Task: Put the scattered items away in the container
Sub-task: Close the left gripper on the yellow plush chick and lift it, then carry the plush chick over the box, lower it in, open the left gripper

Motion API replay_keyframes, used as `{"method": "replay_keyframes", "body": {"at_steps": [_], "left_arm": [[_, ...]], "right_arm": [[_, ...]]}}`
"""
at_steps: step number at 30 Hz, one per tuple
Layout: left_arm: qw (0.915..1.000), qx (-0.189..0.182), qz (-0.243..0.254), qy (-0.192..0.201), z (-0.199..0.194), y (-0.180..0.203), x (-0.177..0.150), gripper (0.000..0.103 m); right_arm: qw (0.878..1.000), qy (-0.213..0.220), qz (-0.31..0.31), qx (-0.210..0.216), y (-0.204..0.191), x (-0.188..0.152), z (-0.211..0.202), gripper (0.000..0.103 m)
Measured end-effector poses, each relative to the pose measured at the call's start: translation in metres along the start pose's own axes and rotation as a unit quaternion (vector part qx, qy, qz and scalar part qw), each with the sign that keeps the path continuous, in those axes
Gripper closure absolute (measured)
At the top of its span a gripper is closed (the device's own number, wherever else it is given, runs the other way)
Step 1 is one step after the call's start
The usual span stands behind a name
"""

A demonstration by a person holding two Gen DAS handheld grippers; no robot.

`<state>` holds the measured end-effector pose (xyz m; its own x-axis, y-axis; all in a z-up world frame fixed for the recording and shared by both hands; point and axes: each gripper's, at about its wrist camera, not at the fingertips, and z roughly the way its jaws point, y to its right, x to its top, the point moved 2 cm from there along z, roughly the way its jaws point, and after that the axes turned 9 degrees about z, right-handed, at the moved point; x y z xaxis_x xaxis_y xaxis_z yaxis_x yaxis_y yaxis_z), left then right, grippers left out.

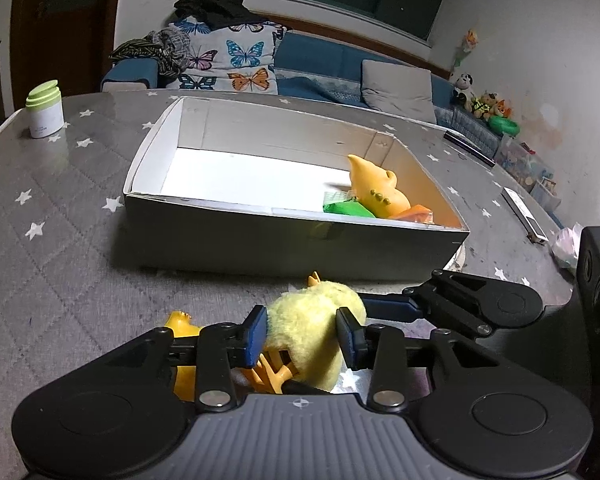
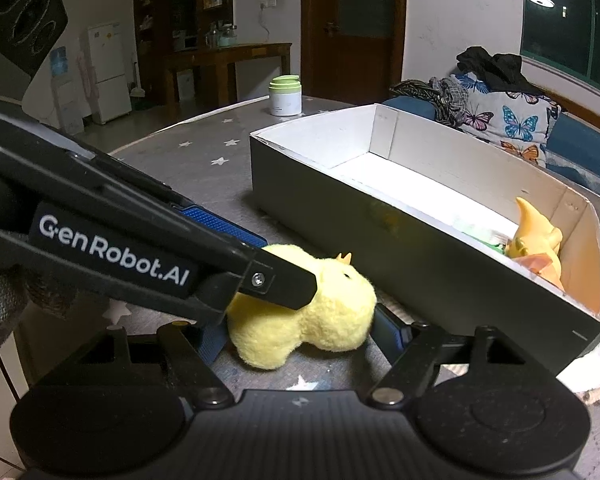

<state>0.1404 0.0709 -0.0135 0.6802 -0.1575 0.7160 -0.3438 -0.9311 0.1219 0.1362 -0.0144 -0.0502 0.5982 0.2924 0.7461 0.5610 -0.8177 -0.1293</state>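
A yellow plush chick (image 1: 314, 328) lies on the grey star-patterned table, just in front of the open cardboard box (image 1: 260, 236). My left gripper (image 1: 302, 338) is shut on the chick, a blue pad on each side of its body. In the right wrist view the chick (image 2: 320, 320) sits between my right gripper's blue pads (image 2: 392, 332), which stand wide apart around it; the right gripper (image 2: 300, 336) is open. The left gripper's arm (image 2: 140, 248) crosses over the chick. The box (image 2: 420, 264) holds an orange toy (image 1: 376, 188) and a green item (image 1: 346, 208) at its right end.
A white jar with a green lid (image 1: 46, 110) stands at the table's far left. A white remote (image 1: 526, 214) and a dark stick (image 1: 470, 148) lie right of the box. A yellow-orange item (image 1: 180, 322) lies under the left gripper. A sofa with cushions is behind the table.
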Motion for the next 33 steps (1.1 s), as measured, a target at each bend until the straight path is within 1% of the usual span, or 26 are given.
{"method": "replay_keyframes", "body": {"at_steps": [3, 6, 14, 20, 26, 33], "left_arm": [[1.0000, -0.001, -0.002, 0.004, -0.002, 0.000, 0.000, 0.063], [0.9998, 0.003, 0.003, 0.020, -0.012, 0.004, 0.006, 0.063], [0.9978, 0.012, 0.012, 0.064, -0.032, 0.011, 0.036, 0.063], [0.9972, 0.009, 0.015, 0.072, -0.023, 0.010, 0.061, 0.063], [0.9966, 0.005, 0.017, 0.080, -0.013, 0.009, 0.085, 0.063], [0.9970, -0.001, 0.021, 0.075, 0.000, 0.006, 0.098, 0.063]], "right_arm": [[1.000, 0.001, -0.002, 0.000, -0.001, 0.000, -0.005, 0.027], [1.000, 0.011, -0.012, -0.002, -0.003, 0.005, -0.013, 0.027], [0.999, 0.040, -0.033, -0.010, 0.001, 0.033, -0.031, 0.027], [0.997, 0.059, -0.048, -0.018, 0.008, 0.057, -0.041, 0.027], [0.996, 0.060, -0.053, -0.028, 0.023, 0.077, -0.035, 0.027], [0.996, 0.056, -0.053, -0.036, 0.036, 0.086, -0.026, 0.027]]}}
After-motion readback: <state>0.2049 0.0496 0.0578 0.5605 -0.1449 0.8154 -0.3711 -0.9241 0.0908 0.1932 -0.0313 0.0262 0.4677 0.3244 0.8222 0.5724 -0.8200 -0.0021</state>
